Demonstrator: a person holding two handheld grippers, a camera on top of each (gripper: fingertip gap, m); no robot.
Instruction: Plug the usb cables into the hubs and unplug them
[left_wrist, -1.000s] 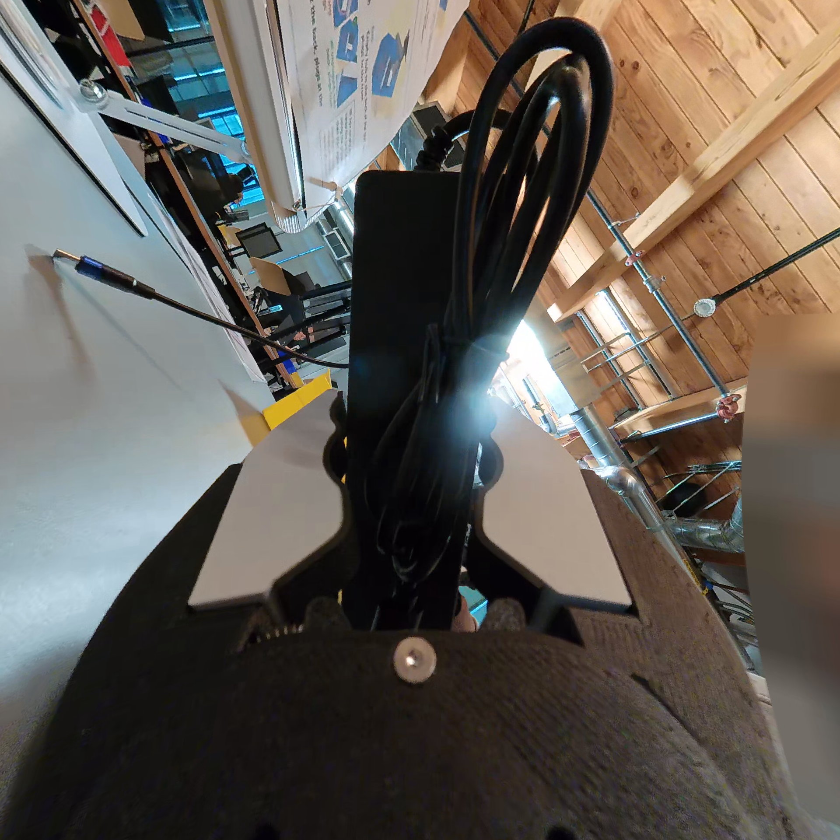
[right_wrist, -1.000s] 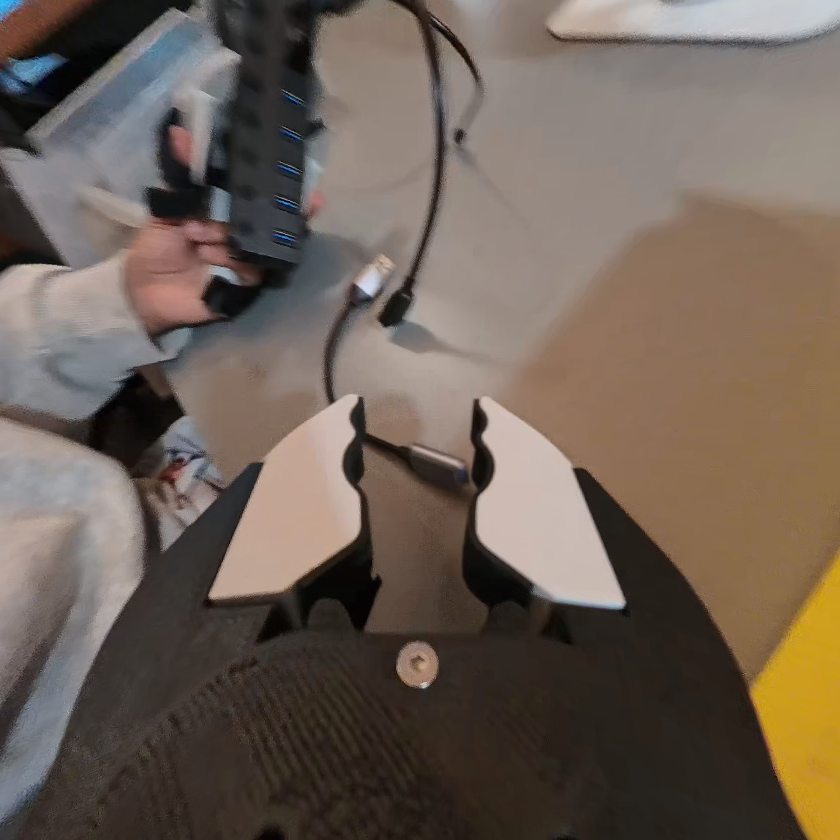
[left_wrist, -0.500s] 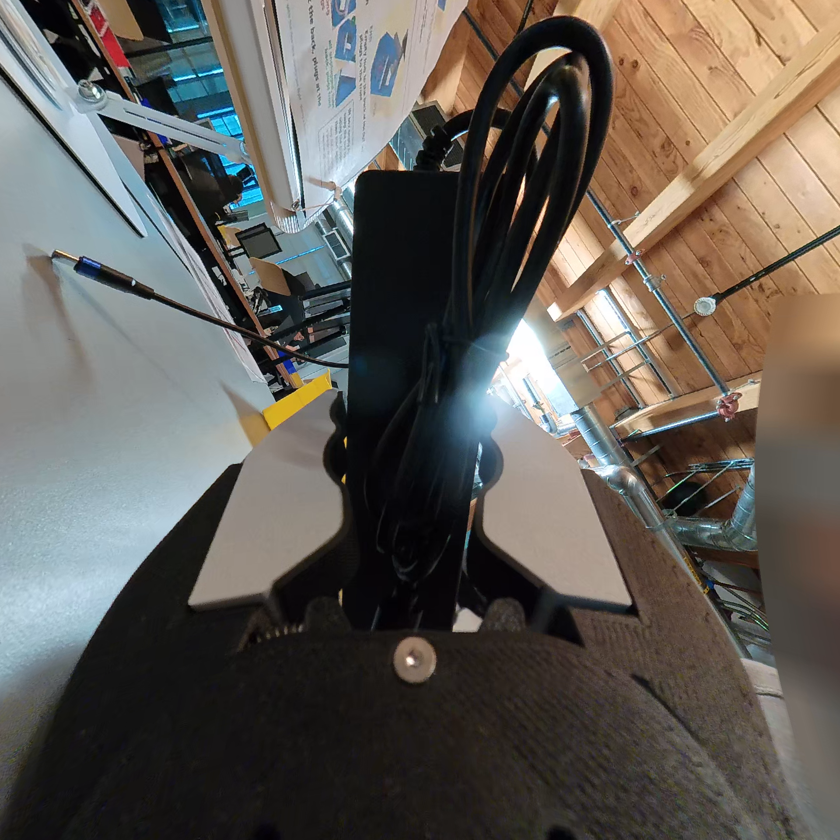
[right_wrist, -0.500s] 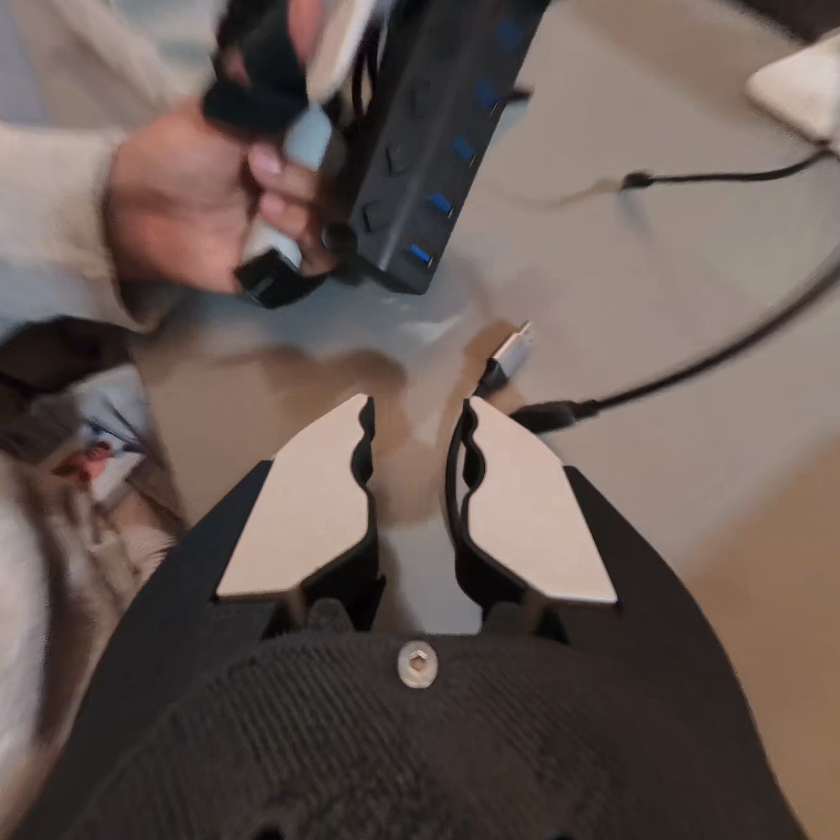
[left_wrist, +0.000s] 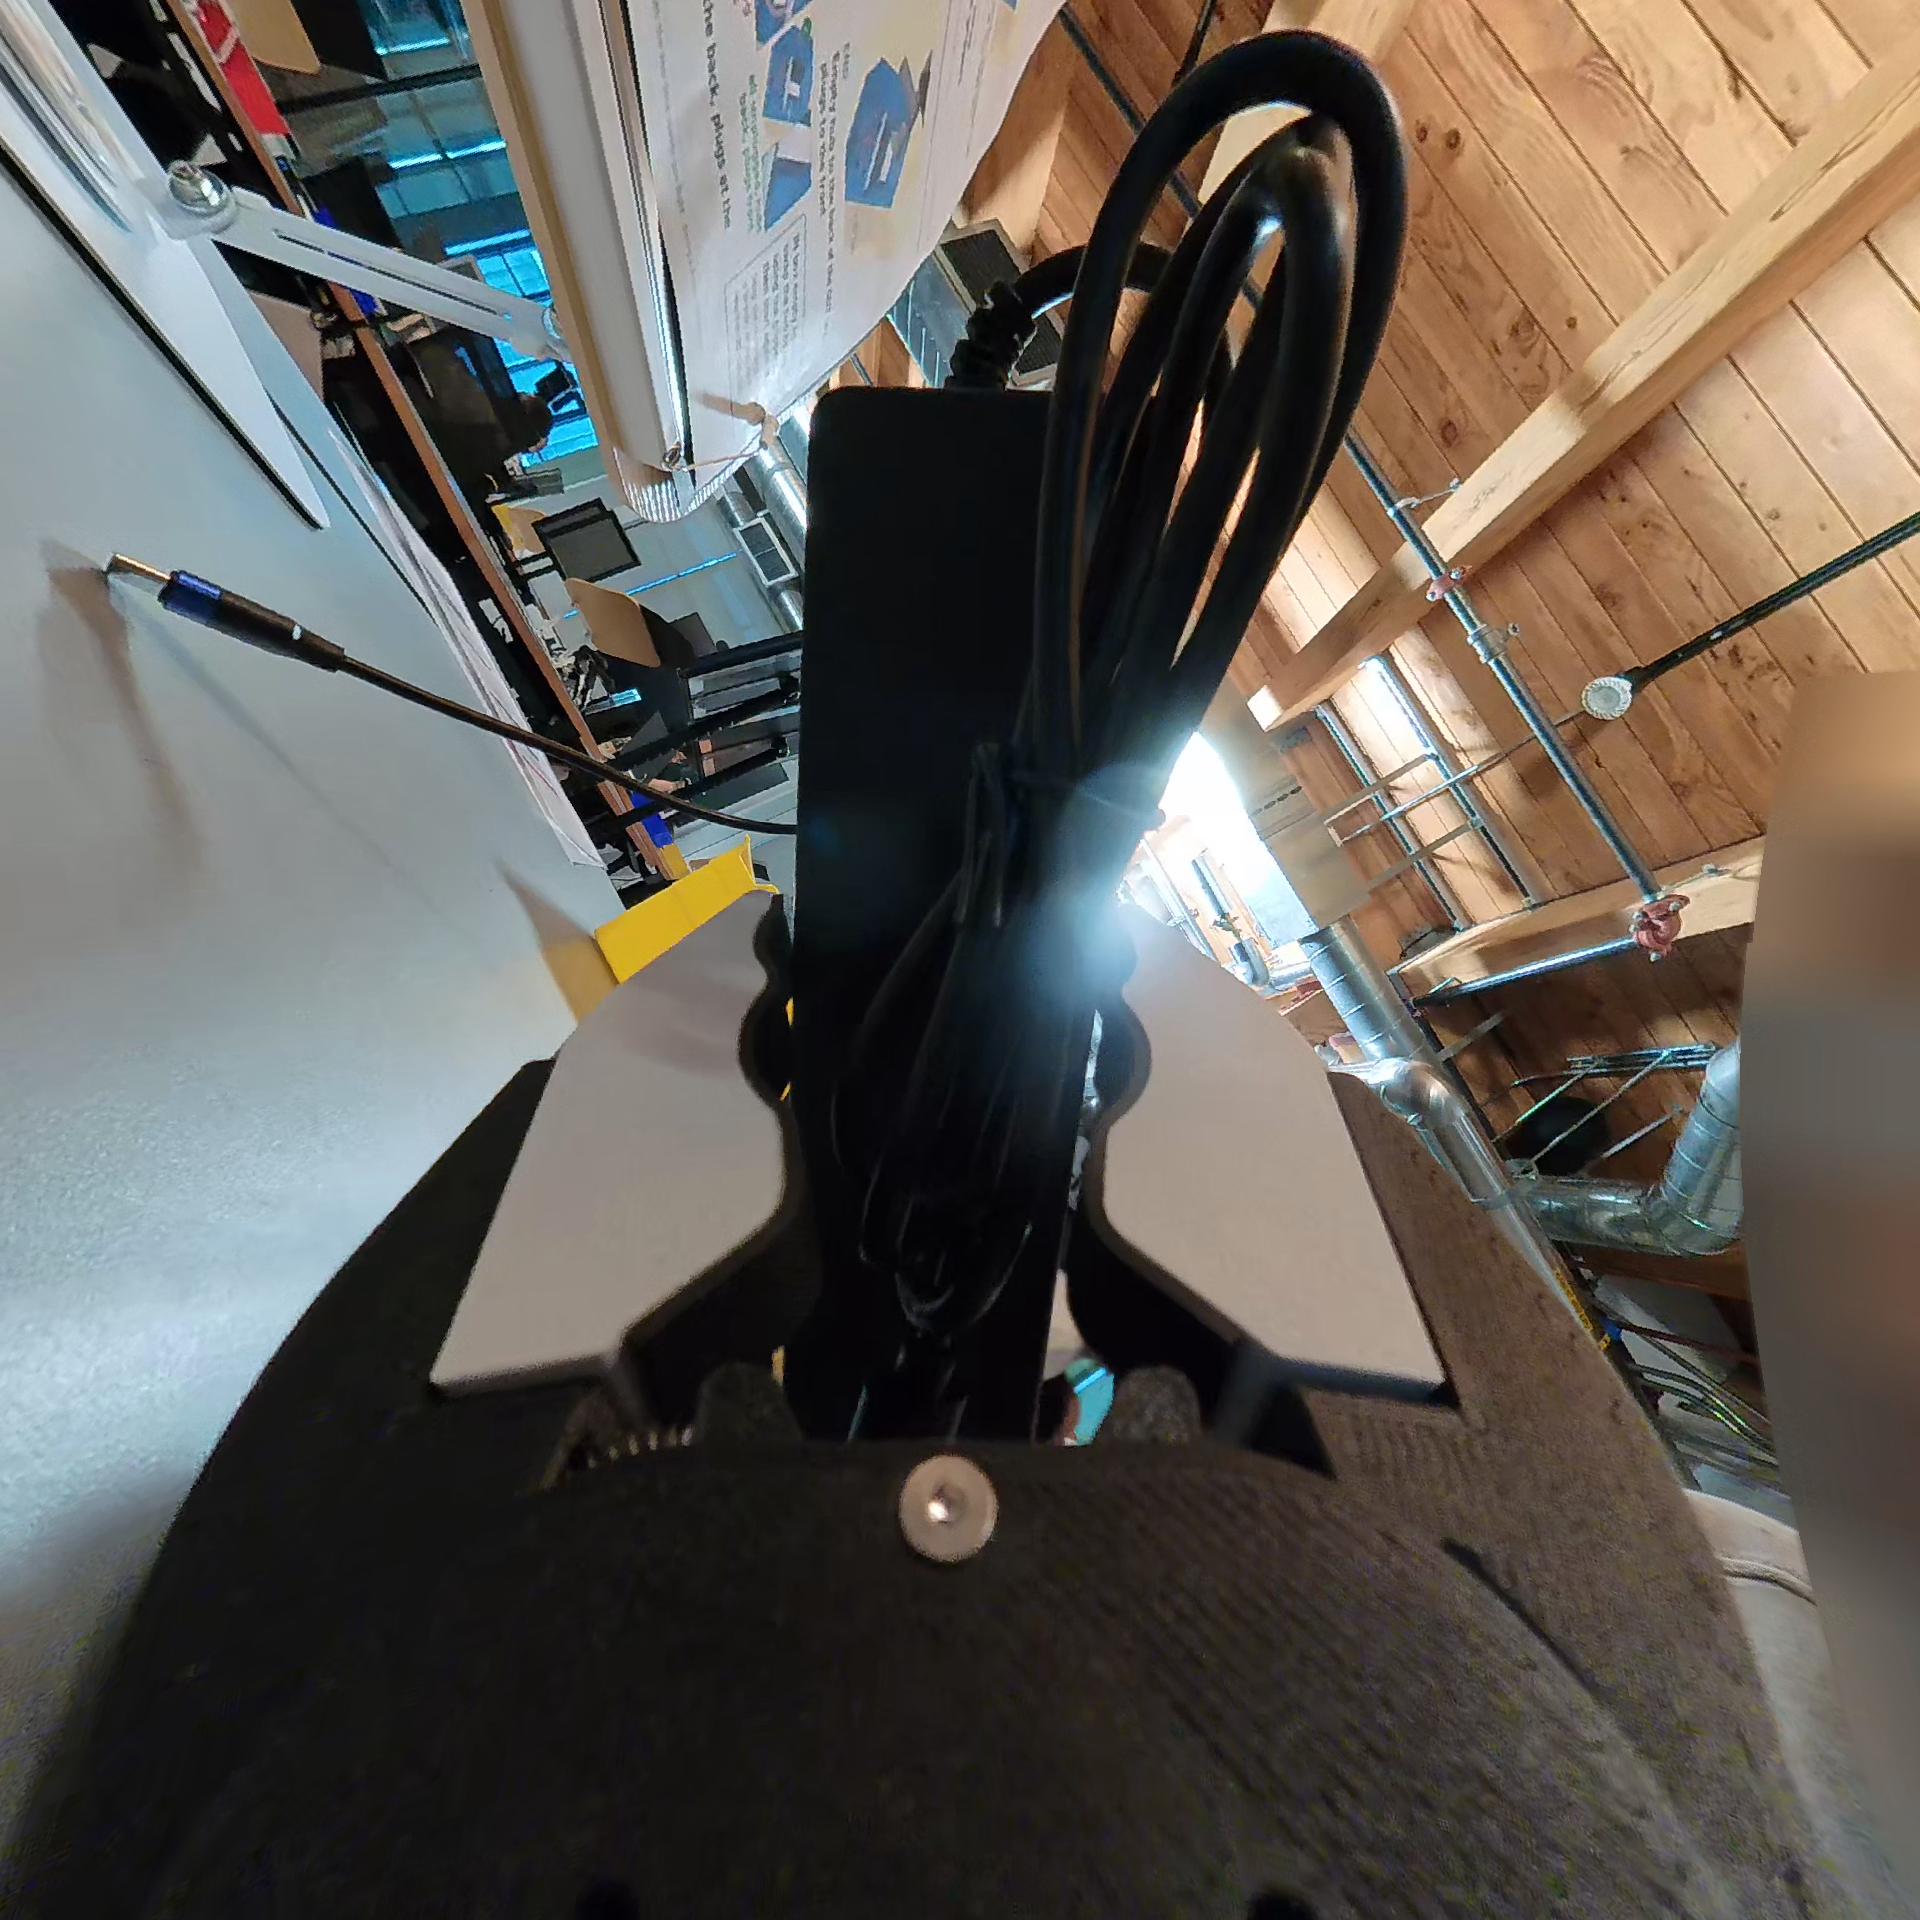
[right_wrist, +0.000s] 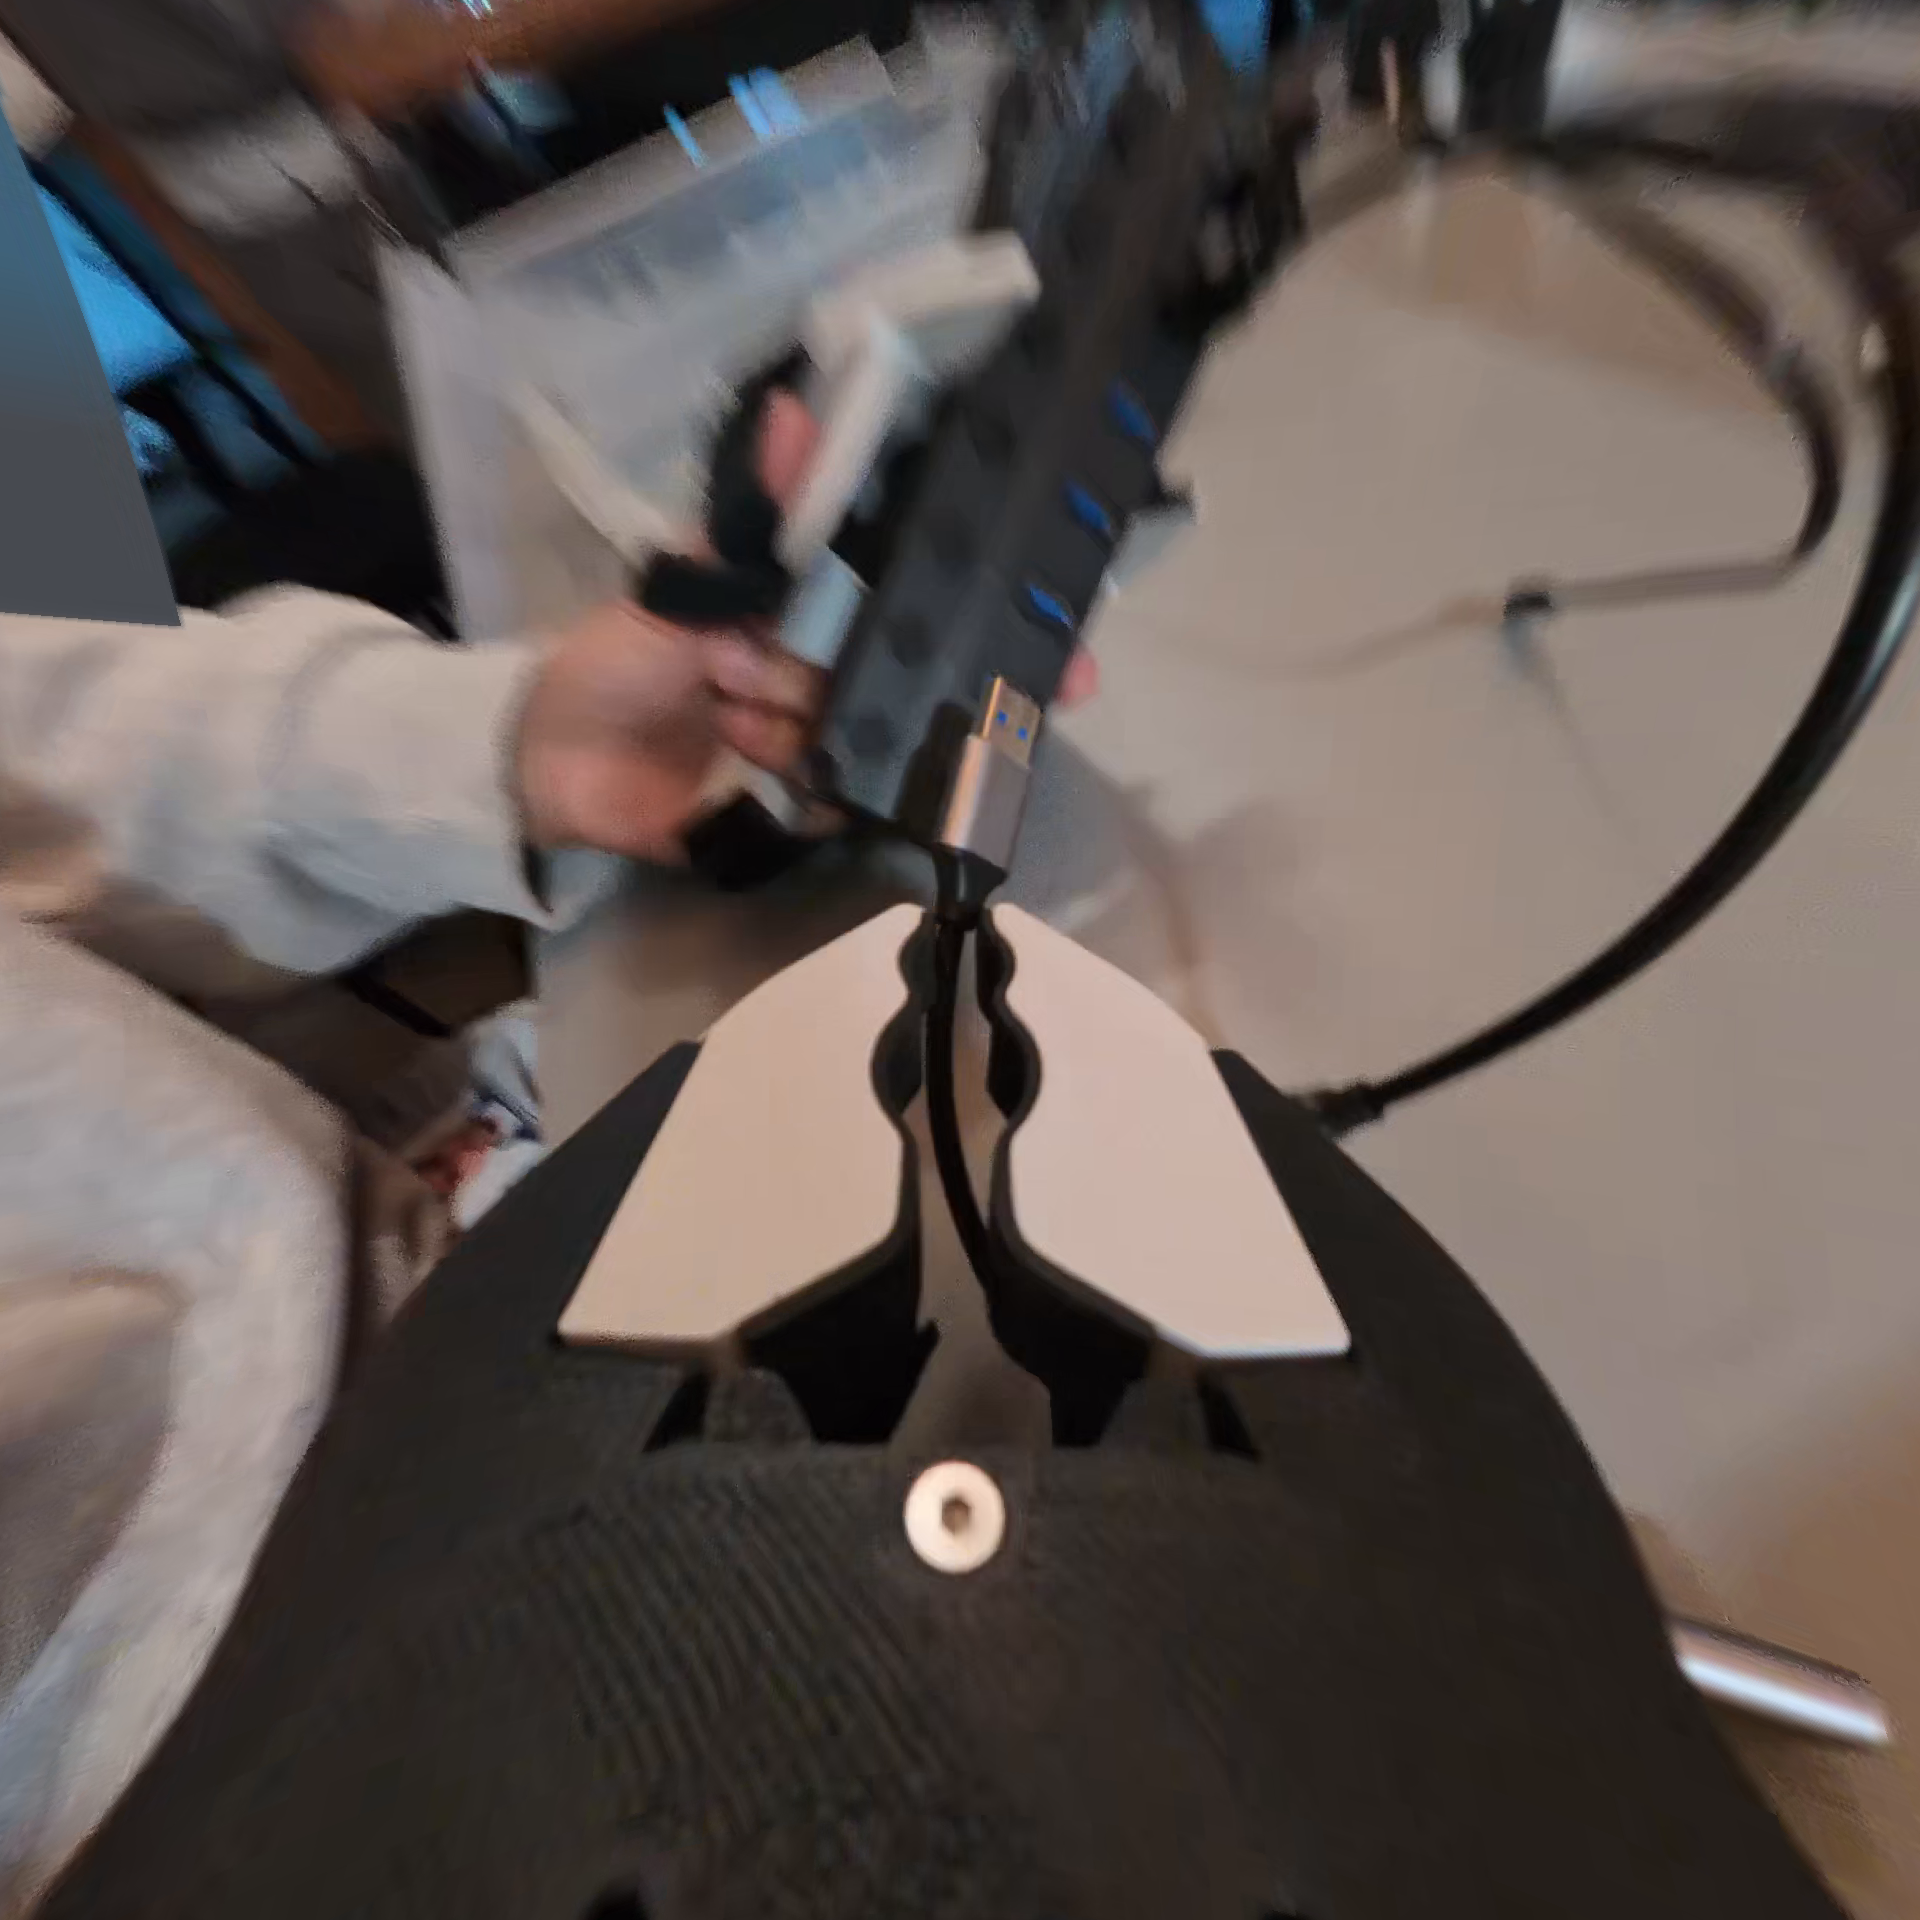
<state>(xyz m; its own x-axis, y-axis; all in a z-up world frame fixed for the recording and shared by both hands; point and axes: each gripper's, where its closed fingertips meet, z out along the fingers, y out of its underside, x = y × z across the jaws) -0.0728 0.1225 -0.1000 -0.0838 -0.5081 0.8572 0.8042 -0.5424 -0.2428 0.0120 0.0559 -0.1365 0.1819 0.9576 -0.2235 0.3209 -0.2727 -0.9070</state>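
Protruding beyond right tool (right_wrist: 954, 920): USB plug (right_wrist: 992, 774)

A: Left wrist view? 
B: Rides behind the left tool (left_wrist: 940, 997), tipped up toward the ceiling (left_wrist: 1558, 260), hub (left_wrist: 894, 727) very close. 
A: Right? 
B: Behind the right tool (right_wrist: 951, 920), aimed down at the surface (right_wrist: 1455, 831). Shared: hub (right_wrist: 977, 540).

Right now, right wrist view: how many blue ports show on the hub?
3 on the black hub: one just above the silver USB plug, one mid-body, one higher. Motion blur may hide more.
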